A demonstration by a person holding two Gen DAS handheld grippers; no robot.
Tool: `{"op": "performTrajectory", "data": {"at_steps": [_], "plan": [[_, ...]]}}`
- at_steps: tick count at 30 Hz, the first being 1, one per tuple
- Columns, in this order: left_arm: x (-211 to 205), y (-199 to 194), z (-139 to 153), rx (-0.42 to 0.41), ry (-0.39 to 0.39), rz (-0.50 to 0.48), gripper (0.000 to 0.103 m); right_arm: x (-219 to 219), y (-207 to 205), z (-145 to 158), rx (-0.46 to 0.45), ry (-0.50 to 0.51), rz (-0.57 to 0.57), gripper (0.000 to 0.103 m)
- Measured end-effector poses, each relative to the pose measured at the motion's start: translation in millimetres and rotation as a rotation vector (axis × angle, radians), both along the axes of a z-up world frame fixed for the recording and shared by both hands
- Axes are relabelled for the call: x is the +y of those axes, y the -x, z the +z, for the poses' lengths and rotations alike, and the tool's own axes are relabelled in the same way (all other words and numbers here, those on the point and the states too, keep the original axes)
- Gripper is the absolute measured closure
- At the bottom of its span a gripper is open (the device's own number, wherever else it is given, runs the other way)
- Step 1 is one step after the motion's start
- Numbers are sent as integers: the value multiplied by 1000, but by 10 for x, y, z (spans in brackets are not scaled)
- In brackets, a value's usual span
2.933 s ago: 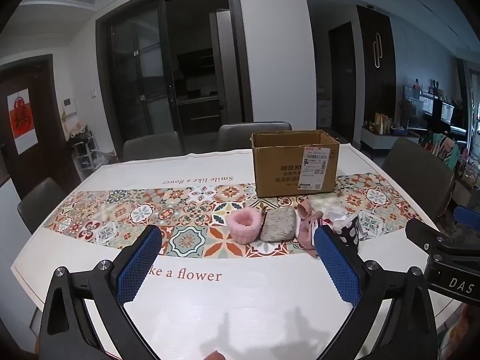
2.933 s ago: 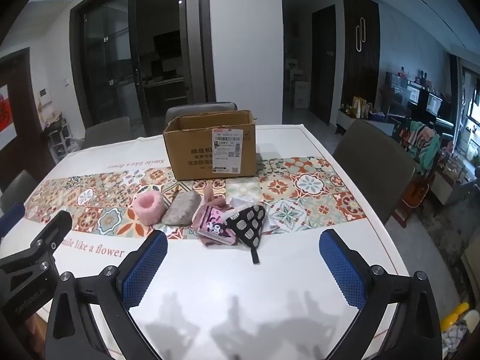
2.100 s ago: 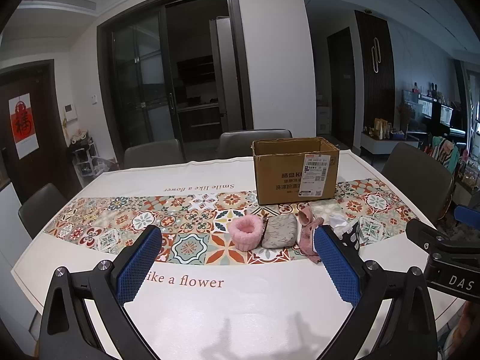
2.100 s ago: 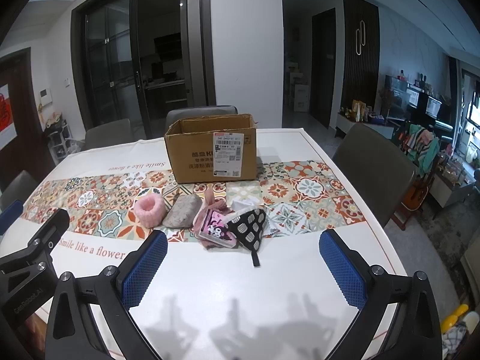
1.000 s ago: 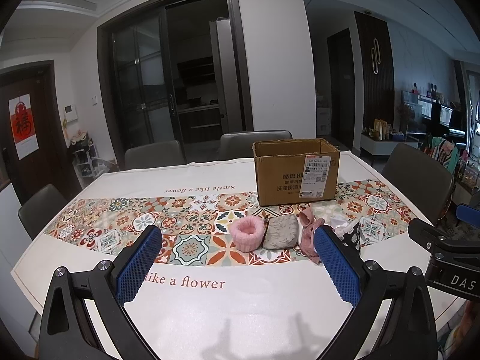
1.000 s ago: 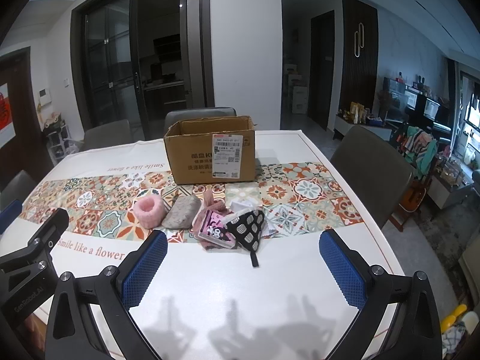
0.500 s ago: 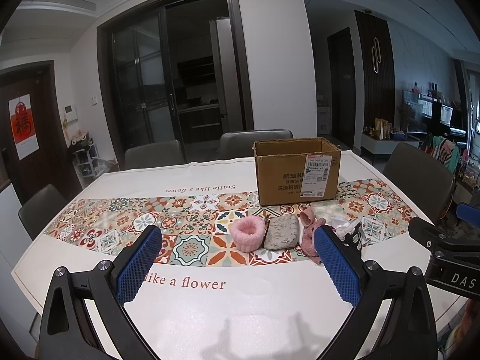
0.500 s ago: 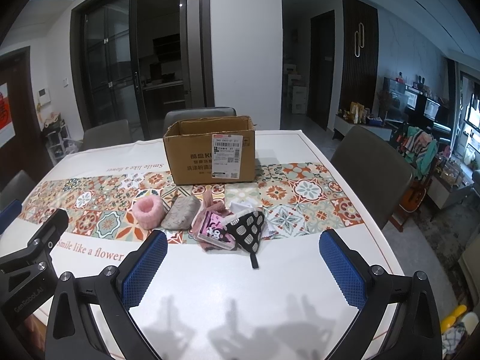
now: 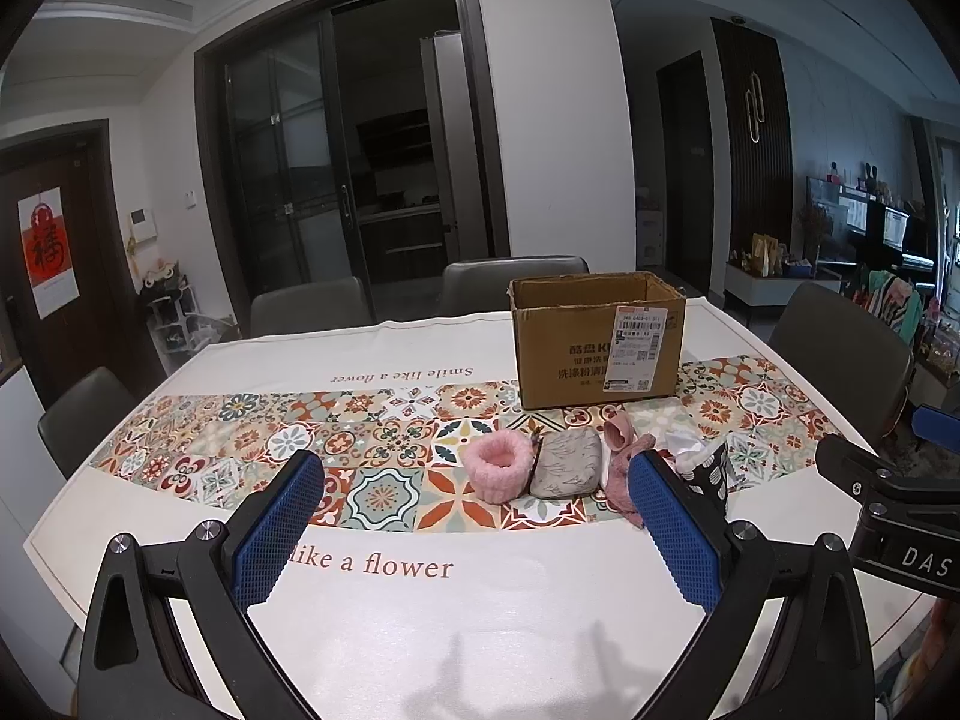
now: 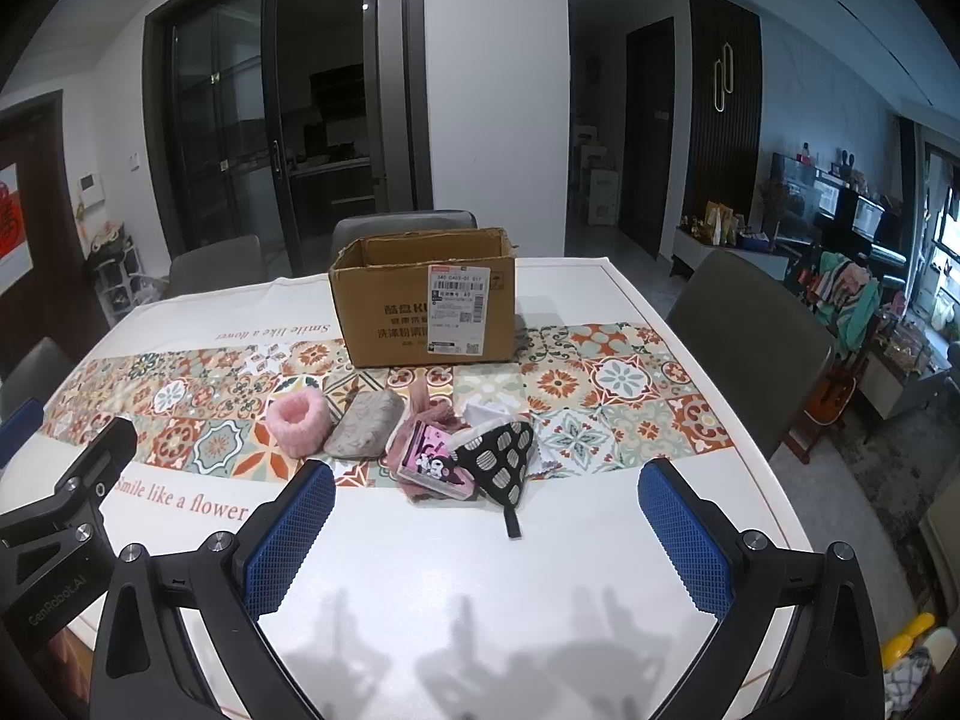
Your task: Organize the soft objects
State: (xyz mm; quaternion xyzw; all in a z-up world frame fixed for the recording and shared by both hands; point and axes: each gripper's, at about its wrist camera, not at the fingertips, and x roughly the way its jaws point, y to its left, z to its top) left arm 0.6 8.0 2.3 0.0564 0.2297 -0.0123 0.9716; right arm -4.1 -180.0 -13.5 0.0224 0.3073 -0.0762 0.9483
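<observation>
Soft objects (image 10: 420,438) sit in a row on the tabletop (image 10: 540,570), just before the cardboard box (image 10: 420,312). Both grippers' jaws gape wide, empty. They look light and squashy; I'd pinch the pink cuff (image 9: 500,471) by its rim

Grey chairs (image 10: 747,324) (around table (image 10: 540,588))
</observation>
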Motion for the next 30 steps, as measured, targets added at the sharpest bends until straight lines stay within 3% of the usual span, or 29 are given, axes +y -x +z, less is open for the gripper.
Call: {"op": "performTrajectory", "data": {"at_steps": [20, 30], "plan": [[48, -319, -126, 49, 18, -69, 0, 111, -210, -177, 21, 1, -19, 0], [-137, -535, -196, 86, 10, 26, 1, -9, -573, -245, 41, 2, 54, 0]]}}
